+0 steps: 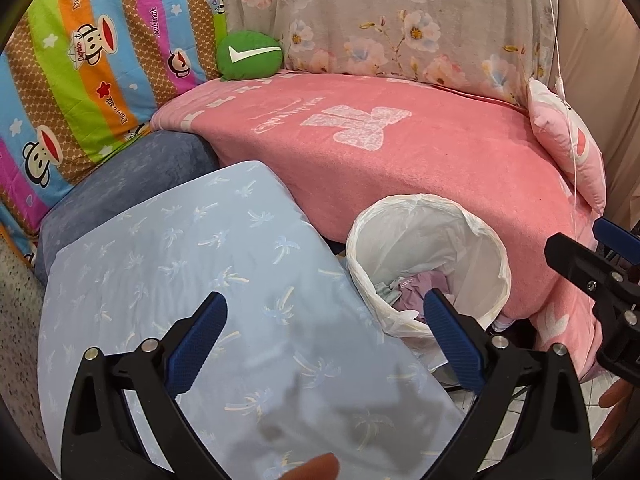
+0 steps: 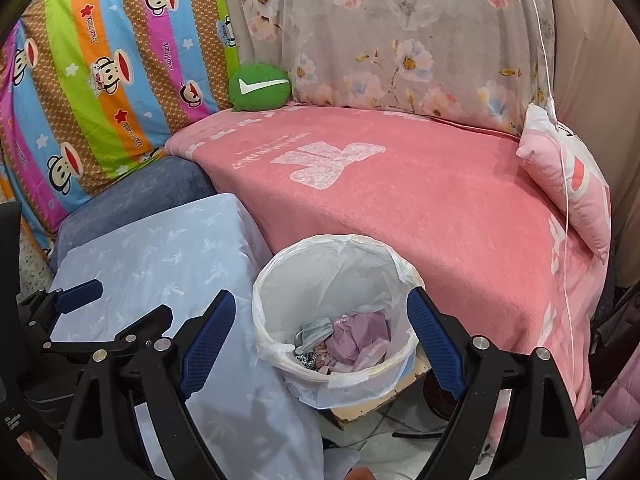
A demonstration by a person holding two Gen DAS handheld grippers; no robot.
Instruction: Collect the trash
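My trash bin (image 2: 336,320) is round and white, with a thin crinkly plastic bag (image 2: 360,248) folded over its rim. It stands on the floor, just beside the front edge of the pink blanket (image 2: 440,200) and touching the pale blue pillow (image 2: 168,256). At the bottom of the bin lies the trash (image 2: 348,340): a crumpled purple wrapper, something grey and some small scraps.

The pink blanket looks soft and fuzzy, like a towel, with a white bow shape on it. The pale blue pillow is smooth and has little palm trees on it. Behind it sits a dark blue cushion (image 2: 136,196) that looks velvety. A round green cushion (image 2: 259,87) with a white tick rests at the back. A striped sheet (image 2: 100,72) with cartoon monkeys hangs on the left, and a grey cloth with flowers (image 2: 392,40) hangs behind. A small pink pillow (image 2: 572,200) leans on the right.

My right tongs (image 2: 320,316) are spread wide over the bin, with one blue bumpy pad (image 2: 208,340) on each side of it, and they hold nothing. My left tongs (image 1: 324,344) are wide open too, above the pale blue pillow, with the right pad in front of the bin's rim. They hold nothing and touch nothing
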